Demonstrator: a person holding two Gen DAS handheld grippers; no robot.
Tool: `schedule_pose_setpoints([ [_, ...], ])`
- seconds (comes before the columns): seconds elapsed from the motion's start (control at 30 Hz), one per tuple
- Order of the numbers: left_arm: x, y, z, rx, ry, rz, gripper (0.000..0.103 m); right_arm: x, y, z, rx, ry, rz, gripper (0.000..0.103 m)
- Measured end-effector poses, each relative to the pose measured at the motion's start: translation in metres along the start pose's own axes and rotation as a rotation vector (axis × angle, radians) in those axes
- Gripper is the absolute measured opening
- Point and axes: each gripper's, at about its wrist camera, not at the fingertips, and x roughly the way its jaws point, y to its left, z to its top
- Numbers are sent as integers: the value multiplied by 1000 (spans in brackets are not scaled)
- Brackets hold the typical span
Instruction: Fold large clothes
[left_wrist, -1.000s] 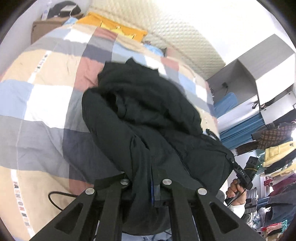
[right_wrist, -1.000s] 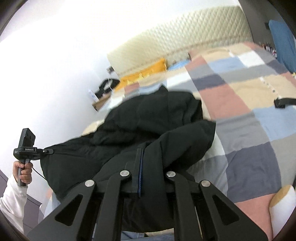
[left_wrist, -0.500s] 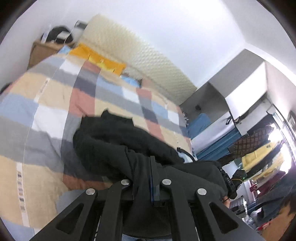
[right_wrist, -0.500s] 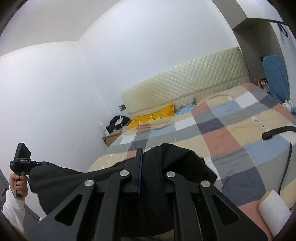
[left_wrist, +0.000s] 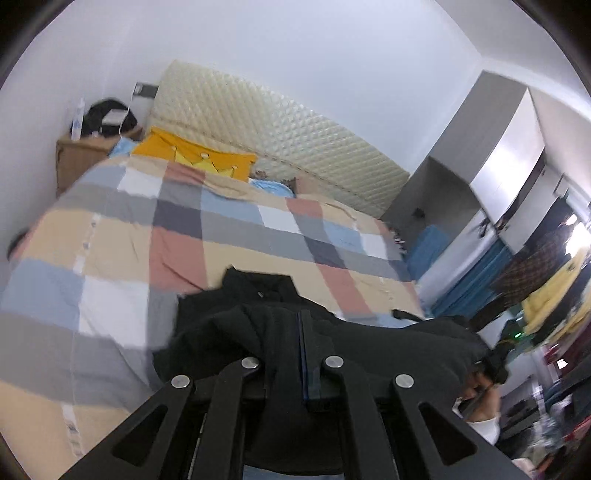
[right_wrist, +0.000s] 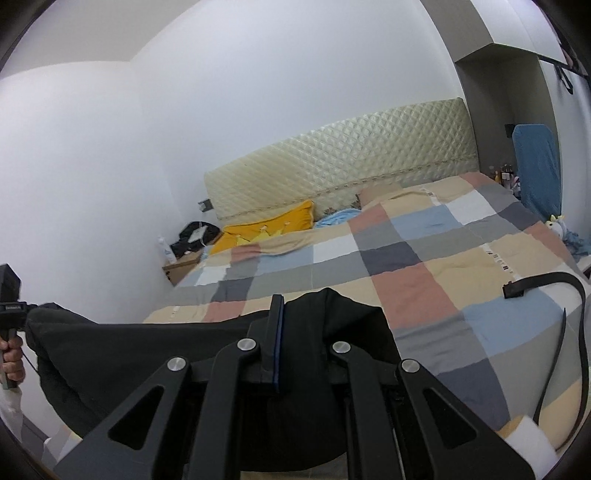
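1. left gripper (left_wrist: 304, 354): jaws narrowed onto a fold of the black garment (left_wrist: 369, 350); cloth fills the gap between the fingers.
2. right gripper (right_wrist: 277, 354): jaws likewise drawn together, clamping the black garment (right_wrist: 147, 350) at another edge.
3. the garment hangs as a span between the two grippers, above the near end of the bed (left_wrist: 110, 236). in the left wrist view its collar end (left_wrist: 258, 284) droops toward the checked quilt (right_wrist: 424, 258); contact with the quilt cannot be told.
4. in the right wrist view the garment stretches leftward to the left gripper's handle, gripped by the person's left hand (right_wrist: 13, 360).
5. in the left wrist view the person's right hand (left_wrist: 476, 387) shows past the garment's far edge, partly hidden by cloth.
6. a yellow pillow (left_wrist: 195, 155) lies at the head of the bed, against the quilted headboard (right_wrist: 340, 162).
7. a black strap (right_wrist: 543, 282) lies on the quilt, well apart from the garment, on the right side.
8. a wooden nightstand (left_wrist: 77, 158) stands beside the bed head.
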Motion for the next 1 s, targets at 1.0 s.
schedule_pose_setpoints([
  [1.0,369,78,40,141,218,594,7,287,-65,-29,-78,357,-204,11],
])
